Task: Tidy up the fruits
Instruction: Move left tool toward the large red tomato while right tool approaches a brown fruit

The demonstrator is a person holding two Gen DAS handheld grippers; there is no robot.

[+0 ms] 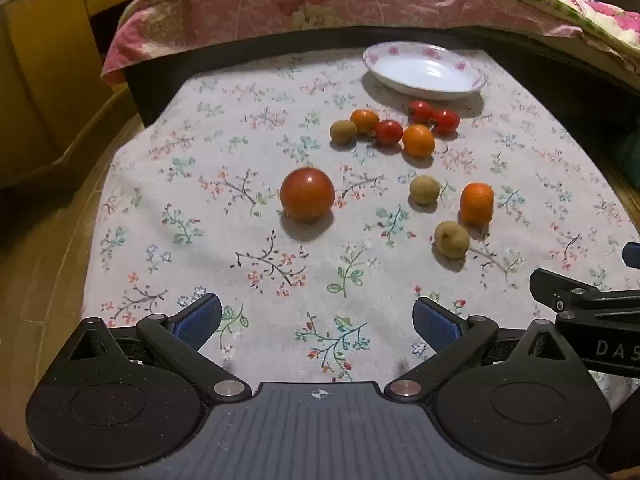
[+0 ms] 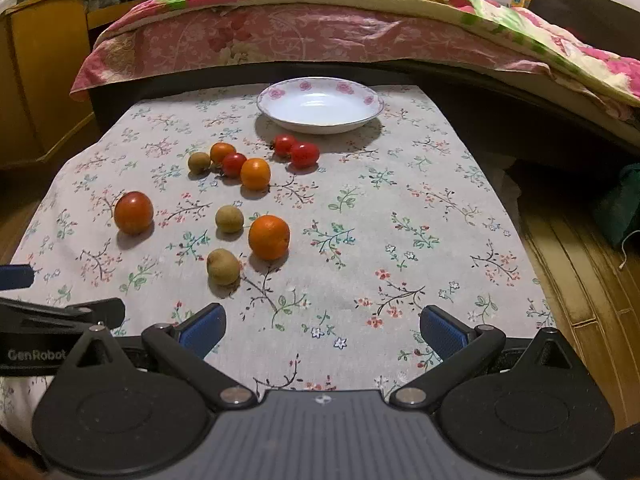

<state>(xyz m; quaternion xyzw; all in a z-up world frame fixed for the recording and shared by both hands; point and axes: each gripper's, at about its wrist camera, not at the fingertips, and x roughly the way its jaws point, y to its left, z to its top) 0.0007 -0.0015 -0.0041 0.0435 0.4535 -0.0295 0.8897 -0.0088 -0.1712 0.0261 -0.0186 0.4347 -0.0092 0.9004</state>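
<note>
Several fruits lie on a floral tablecloth (image 1: 200,216) (image 2: 400,208). A large red-orange tomato (image 1: 307,194) (image 2: 133,213) lies apart at the left. An orange kumquat (image 1: 476,203) (image 2: 269,237) lies beside two brown longans (image 1: 451,239) (image 2: 223,266) (image 1: 424,189) (image 2: 229,219). Farther back is a cluster of small red tomatoes (image 1: 388,132) (image 2: 234,164), orange fruits (image 1: 418,141) (image 2: 255,173) and another longan (image 1: 343,132) (image 2: 199,161). An empty white plate (image 1: 476,80) (image 2: 360,120) with pink roses stands at the far edge. My left gripper (image 1: 318,318) and my right gripper (image 2: 322,326) are both open and empty, near the table's front.
A bed with a pink floral quilt (image 1: 320,0) (image 2: 320,32) runs behind the table. A yellow wooden cabinet (image 1: 44,60) (image 2: 44,68) stands at the left. Wooden floor (image 2: 572,264) shows right of the table. The right gripper's side (image 1: 592,308) shows in the left wrist view.
</note>
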